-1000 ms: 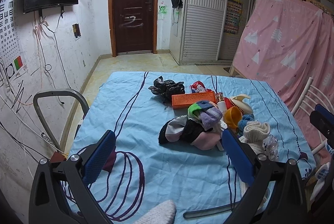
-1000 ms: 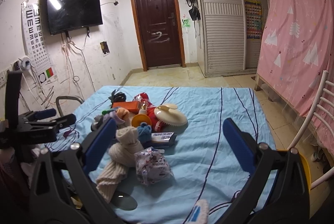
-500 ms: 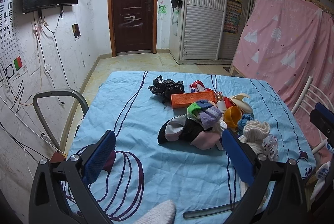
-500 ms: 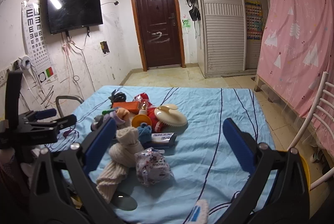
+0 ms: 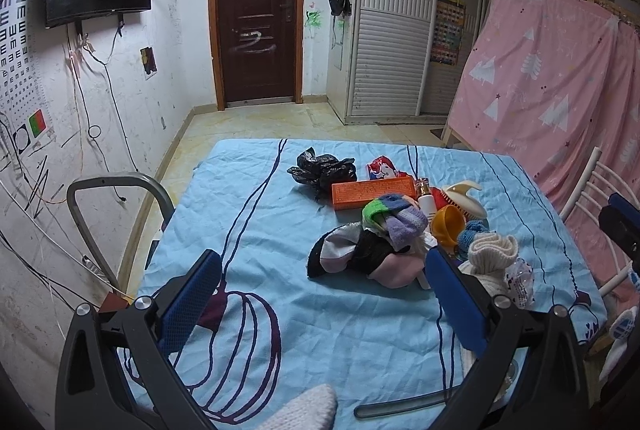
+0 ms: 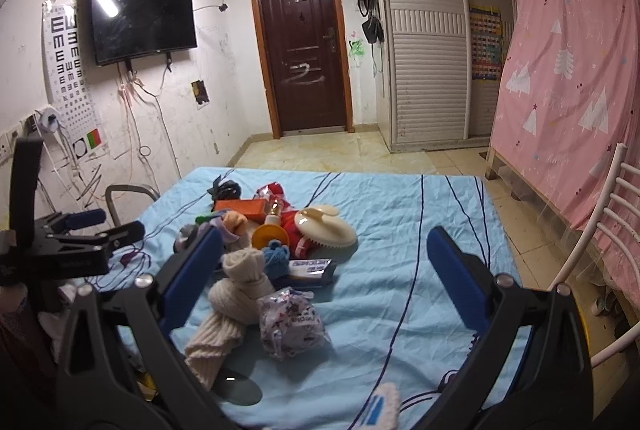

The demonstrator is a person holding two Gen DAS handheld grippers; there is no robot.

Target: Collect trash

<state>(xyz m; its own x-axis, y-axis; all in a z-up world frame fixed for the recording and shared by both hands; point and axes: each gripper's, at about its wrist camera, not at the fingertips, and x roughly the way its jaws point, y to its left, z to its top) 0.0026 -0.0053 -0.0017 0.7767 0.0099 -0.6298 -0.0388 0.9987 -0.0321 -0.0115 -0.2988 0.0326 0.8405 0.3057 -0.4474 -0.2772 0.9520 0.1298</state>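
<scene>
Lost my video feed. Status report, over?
Left gripper and right gripper: jaws open, empty. Crinkled wrapper untouched on blue sheet. Cream sock lies against it.

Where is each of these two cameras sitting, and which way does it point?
Left wrist: rides the left gripper, facing the brown door across the blue-sheeted table; both blue fingers show, open.
Right wrist: rides the right gripper, same heading from further right; its open fingers and the left gripper show.
Shared: flat orange box, cream knitted sock.
</scene>
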